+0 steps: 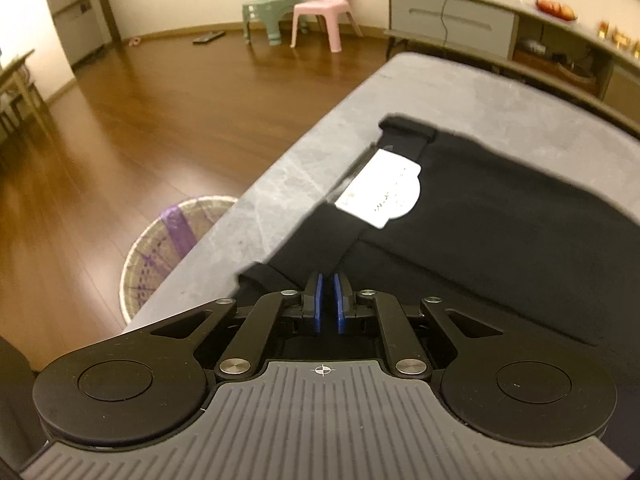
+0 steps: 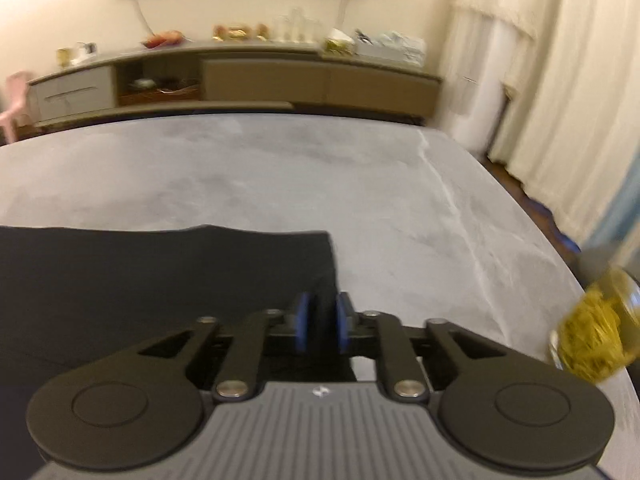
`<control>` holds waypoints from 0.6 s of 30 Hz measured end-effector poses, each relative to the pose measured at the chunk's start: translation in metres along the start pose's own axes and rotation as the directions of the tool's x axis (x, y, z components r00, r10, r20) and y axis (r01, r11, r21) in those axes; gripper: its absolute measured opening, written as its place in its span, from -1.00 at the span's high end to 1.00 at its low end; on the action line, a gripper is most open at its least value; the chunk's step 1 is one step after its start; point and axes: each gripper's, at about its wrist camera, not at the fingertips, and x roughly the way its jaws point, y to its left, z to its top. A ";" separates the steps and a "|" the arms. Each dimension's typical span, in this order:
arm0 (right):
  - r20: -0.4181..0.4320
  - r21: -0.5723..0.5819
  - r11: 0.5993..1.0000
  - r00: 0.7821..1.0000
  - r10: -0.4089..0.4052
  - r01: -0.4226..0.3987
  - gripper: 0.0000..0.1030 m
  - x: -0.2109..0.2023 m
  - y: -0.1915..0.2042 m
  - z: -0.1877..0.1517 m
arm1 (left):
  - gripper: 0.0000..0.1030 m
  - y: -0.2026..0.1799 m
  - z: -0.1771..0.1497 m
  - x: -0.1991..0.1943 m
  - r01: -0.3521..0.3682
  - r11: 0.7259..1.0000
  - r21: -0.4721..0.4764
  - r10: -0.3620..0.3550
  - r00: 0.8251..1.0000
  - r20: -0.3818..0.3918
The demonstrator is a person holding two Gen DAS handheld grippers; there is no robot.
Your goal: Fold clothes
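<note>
A black garment [image 1: 500, 220] lies on the grey table [image 1: 460, 92], with a white label [image 1: 384, 188] at its waistband near the table's left edge. My left gripper [image 1: 328, 300] is shut on the garment's near left edge, its blue pads [image 1: 319, 300] pinching black cloth. In the right wrist view the same black garment [image 2: 140, 280] covers the left half of the grey table [image 2: 400, 200]. My right gripper [image 2: 322, 320] is shut on the garment's right corner, with black cloth between the blue pads [image 2: 302, 320].
A woven basket [image 1: 168, 252] stands on the wooden floor beside the table's left edge. Green [image 1: 268, 4] and pink [image 1: 328, 4] chairs stand by the far wall. A long sideboard [image 2: 240, 80] runs behind the table. A yellow object [image 2: 596, 340] sits at the table's right edge.
</note>
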 end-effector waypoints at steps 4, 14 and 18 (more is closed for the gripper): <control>0.124 0.015 0.992 0.985 0.124 -0.127 0.37 -0.049 0.013 0.010 | 0.70 0.012 -0.001 -0.033 0.140 0.990 0.022 -0.140 0.989 0.046; -0.117 -0.145 0.987 0.991 0.057 -0.074 0.09 -0.012 0.055 -0.026 | 0.73 0.100 -0.022 -0.026 0.029 0.996 -0.085 -0.032 0.999 -0.035; -0.082 -0.182 0.982 0.995 -0.059 0.043 0.29 -0.019 0.065 -0.028 | 0.68 0.125 -0.040 -0.068 0.134 0.985 -0.108 -0.135 0.991 -0.002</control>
